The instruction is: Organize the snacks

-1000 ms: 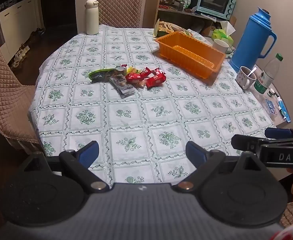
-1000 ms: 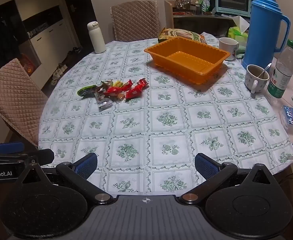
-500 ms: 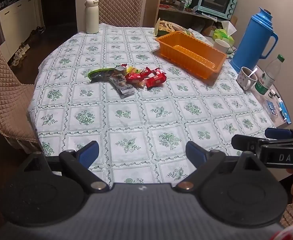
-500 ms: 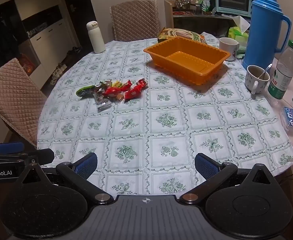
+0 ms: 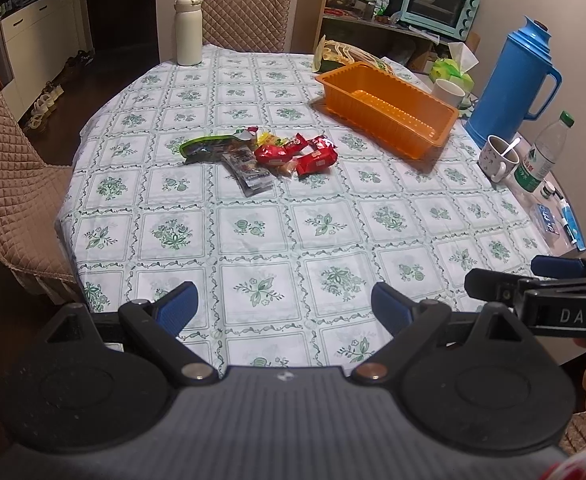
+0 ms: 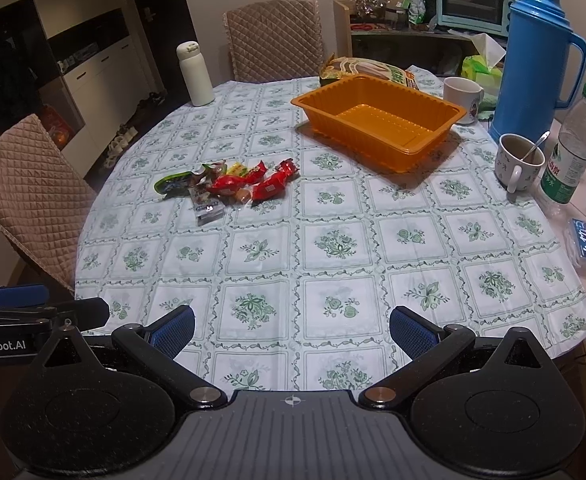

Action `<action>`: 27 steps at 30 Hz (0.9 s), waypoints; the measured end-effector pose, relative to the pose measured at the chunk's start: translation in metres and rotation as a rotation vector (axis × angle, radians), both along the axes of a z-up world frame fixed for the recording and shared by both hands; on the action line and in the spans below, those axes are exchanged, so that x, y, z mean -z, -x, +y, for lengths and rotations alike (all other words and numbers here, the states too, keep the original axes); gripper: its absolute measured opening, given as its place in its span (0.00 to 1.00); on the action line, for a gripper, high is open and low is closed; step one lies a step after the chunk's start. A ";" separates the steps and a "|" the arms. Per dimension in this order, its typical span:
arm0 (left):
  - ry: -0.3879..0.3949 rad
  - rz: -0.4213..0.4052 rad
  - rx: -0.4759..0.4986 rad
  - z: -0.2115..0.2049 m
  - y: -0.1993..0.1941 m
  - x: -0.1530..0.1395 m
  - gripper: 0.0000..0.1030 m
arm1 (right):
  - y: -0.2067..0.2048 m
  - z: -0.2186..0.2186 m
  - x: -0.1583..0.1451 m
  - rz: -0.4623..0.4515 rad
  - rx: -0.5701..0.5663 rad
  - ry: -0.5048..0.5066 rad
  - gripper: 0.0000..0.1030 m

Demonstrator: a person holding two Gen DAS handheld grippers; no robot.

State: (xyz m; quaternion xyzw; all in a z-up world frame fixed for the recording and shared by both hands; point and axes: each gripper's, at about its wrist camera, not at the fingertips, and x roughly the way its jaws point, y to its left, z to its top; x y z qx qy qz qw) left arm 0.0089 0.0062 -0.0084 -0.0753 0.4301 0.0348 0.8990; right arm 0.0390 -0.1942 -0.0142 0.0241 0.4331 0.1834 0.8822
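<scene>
Snacks (image 5: pixel 259 152) well beyond left hand-held gripper (image 5: pixel 283 306).

A small heap of snacks (image 5: pixel 259 152) lies on the tablecloth, left of centre in the upper half of both views. Red packets (image 5: pixel 316 159) sit crumpled at its right, some overlapping; a flat green packet (image 5: pixel 209 147) stretches out at its left; a dark, clear-edged packet (image 5: pixel 249 172) points toward the lower edge of the frame. An orange tray (image 5: pixel 389 110), long, ribbed inside and empty, stands upright to the upper right, apart from the heap.
</scene>
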 end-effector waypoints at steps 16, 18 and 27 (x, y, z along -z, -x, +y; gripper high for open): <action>0.000 0.002 0.000 0.001 0.001 0.000 0.90 | -0.003 0.000 0.000 0.001 -0.002 0.000 1.00; 0.001 0.003 0.000 0.001 0.001 0.000 0.90 | -0.003 0.000 0.000 0.000 -0.003 0.001 1.00; 0.000 0.003 0.000 0.001 0.000 0.000 0.90 | -0.003 0.002 -0.001 -0.002 -0.008 0.000 1.00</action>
